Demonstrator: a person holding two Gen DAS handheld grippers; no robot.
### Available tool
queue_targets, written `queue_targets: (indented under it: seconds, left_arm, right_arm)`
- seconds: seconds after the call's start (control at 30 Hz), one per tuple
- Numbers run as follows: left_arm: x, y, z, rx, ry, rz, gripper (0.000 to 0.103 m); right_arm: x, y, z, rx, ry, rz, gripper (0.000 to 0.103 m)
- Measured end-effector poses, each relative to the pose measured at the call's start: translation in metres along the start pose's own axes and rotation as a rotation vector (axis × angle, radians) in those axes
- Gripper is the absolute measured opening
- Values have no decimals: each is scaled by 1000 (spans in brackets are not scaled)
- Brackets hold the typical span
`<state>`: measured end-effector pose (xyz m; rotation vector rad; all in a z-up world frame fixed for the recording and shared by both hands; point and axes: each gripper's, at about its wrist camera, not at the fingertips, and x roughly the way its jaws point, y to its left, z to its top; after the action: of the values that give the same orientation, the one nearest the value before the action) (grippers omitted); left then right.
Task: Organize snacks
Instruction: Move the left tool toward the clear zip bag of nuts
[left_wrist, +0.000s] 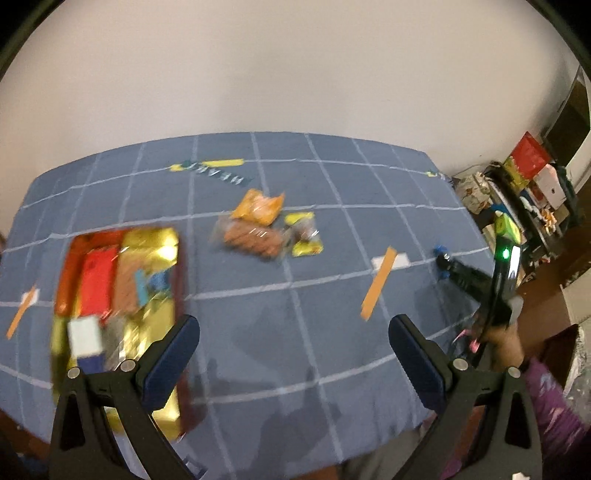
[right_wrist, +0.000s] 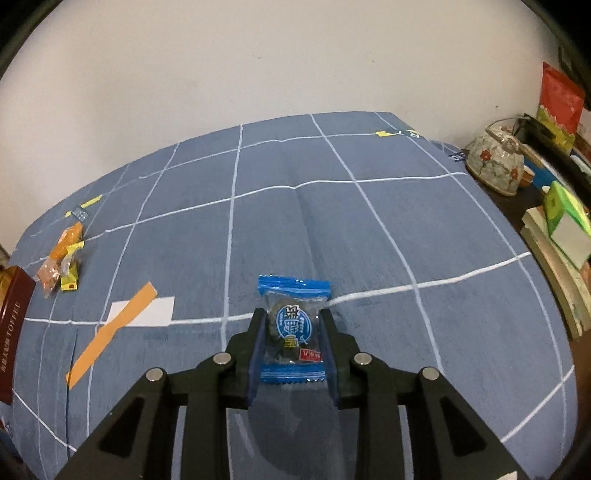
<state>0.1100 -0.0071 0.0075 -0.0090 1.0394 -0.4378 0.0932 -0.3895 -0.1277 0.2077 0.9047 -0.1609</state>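
Item: blue snack packet (right_wrist: 291, 325), pinched in your right hand-held gripper (right_wrist: 293, 347); left hand-held gripper (left_wrist: 291, 354) open, empty. Slippery wrapper may slide free short of the seemingly full toffee box (left_wrist: 118, 295).

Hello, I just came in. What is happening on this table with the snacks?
A person is sorting snacks with a handheld gripper in each hand. The right gripper is shut on a small blue candy packet, held just over the blue checked tablecloth. The left gripper is open and empty above the cloth, next to a gold box that already holds several snacks. A few packets, orange, brown and yellow, lie in a loose pile mid-table, not yet sorted.
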Motion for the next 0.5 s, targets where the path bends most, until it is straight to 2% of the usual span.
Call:
queue_targets:
  seconds: [0.17,0.3,0.4,0.5]
  left_arm:
    - [51,-25,45,55,50,-36,99]
    - [95,-35,68,100,133,-16,85]
    - [108,-28,69,56,145,-18,83]
    - [108,-3,64,-96,110,27,83]
  right_arm:
    - [3,-7,1,11,-23,43,29]
    - [2,-16,0,56,-29,97,29]
    - [3,-18,1,57,-29,100,29]
    - [3,-19,1,75,-31,121,29]
